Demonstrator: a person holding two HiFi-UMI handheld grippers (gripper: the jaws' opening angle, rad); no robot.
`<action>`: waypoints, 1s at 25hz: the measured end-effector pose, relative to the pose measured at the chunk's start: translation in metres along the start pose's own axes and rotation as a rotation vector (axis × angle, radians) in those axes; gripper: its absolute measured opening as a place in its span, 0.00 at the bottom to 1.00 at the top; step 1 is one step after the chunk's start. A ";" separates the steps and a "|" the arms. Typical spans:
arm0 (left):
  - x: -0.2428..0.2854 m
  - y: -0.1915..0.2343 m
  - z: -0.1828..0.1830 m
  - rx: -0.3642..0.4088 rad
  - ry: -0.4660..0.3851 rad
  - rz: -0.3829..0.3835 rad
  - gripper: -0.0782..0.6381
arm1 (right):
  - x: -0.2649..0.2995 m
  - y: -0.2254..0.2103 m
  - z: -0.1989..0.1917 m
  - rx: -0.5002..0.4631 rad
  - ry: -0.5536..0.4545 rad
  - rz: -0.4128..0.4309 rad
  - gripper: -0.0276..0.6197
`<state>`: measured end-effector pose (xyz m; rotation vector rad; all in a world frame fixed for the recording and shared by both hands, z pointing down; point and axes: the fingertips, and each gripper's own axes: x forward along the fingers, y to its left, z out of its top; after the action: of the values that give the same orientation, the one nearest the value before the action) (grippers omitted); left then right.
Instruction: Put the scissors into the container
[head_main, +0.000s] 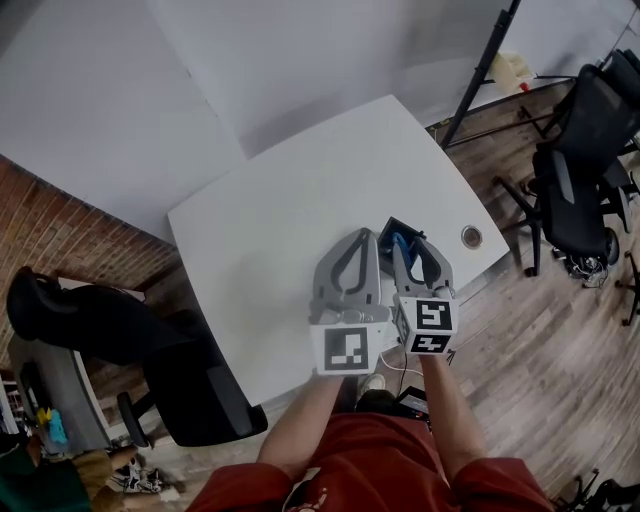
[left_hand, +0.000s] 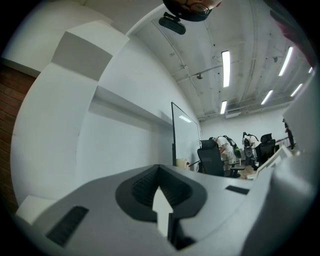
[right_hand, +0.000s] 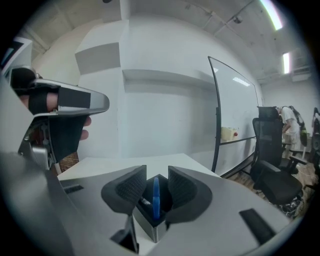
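The broad white counter (head_main: 280, 220) carries only one task item, a small dark grey square container (right_hand: 150, 229), which sits close to the counter's near edge, toward its right-hand corner. The scissors with the blue plastic handle (right_hand: 155, 197) already stand inside it, long axis upright and handle end uppermost, rising a little above the rim. The right tool (right_hand: 157, 175) points slightly downward at the container, with its jaws spread to either side of the blue handle. The pads are clear of the handle, so the tool is released and holds nothing. The left tool (head_main: 362, 234) lies just beside the right one, on its left and level, with its jaws drawn together on nothing and the container off to its right. The right tool is plainly the nearer of the two. Judging by this, the placing looks done, and any retreat should run straight back along the jaws so that neither pad catches the upright handle and tips the container.
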<state>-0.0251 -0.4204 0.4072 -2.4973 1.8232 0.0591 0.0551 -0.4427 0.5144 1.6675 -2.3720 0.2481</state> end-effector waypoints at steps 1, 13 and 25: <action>0.000 -0.001 0.002 0.004 -0.003 -0.002 0.12 | -0.002 0.000 0.003 -0.003 -0.012 0.002 0.26; -0.010 -0.013 0.025 0.032 -0.033 -0.008 0.12 | -0.042 -0.007 0.072 -0.020 -0.194 -0.017 0.26; -0.019 -0.023 0.052 0.062 -0.075 -0.008 0.12 | -0.088 -0.009 0.139 -0.075 -0.382 -0.028 0.26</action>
<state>-0.0089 -0.3920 0.3568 -2.4260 1.7592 0.0941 0.0793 -0.4033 0.3561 1.8482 -2.5787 -0.1805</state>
